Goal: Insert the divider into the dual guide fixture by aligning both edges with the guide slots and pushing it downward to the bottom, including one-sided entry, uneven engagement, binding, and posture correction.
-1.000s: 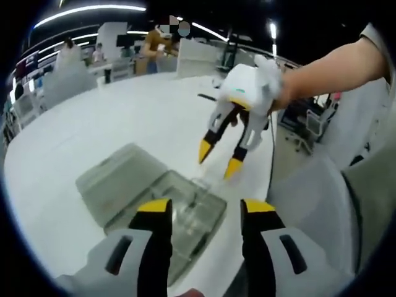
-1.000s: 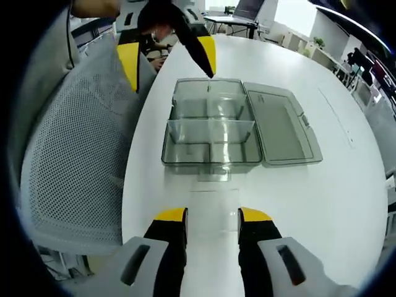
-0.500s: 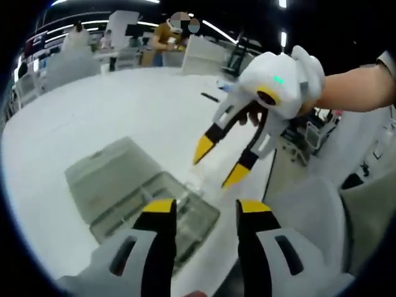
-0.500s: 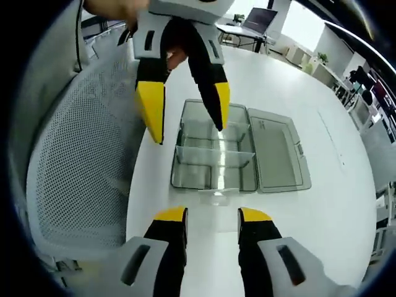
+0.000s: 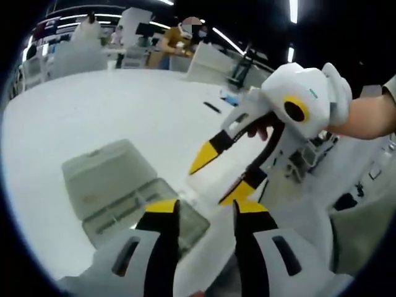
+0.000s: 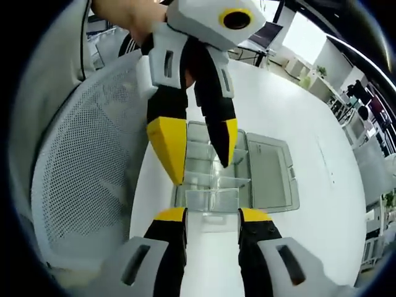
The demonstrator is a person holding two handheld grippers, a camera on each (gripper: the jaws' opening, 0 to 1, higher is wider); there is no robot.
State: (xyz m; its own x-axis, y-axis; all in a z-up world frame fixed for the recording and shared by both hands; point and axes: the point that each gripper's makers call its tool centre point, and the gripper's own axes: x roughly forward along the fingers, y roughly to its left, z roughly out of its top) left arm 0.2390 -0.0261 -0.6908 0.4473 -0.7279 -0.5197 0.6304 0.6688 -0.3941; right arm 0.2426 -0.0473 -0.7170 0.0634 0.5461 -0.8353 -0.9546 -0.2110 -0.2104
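Note:
A clear plastic box (image 6: 213,170) with inner partitions stands on the white table, its lid (image 6: 272,173) folded open beside it. A small clear divider plate (image 6: 212,201) shows at the box's near end, just past my right gripper (image 6: 212,216). That gripper's jaws are open and I cannot tell whether they touch the plate. My left gripper (image 6: 198,145) hangs open above the box, close to the right view's camera. In the left gripper view my left gripper (image 5: 204,210) is open over the box (image 5: 114,185), and the right gripper (image 5: 221,177) reaches in from the right, open.
A white mesh chair (image 6: 74,185) stands against the table edge beside the box. The white table (image 5: 93,111) stretches far behind it. People and desks (image 5: 173,43) are in the background, and a laptop (image 6: 260,28) sits on a far table.
Both views have pulled back and up from the box, which looks smaller. The two grippers have come closer together, and the left one now looms large. Both jaw gaps are unchanged.

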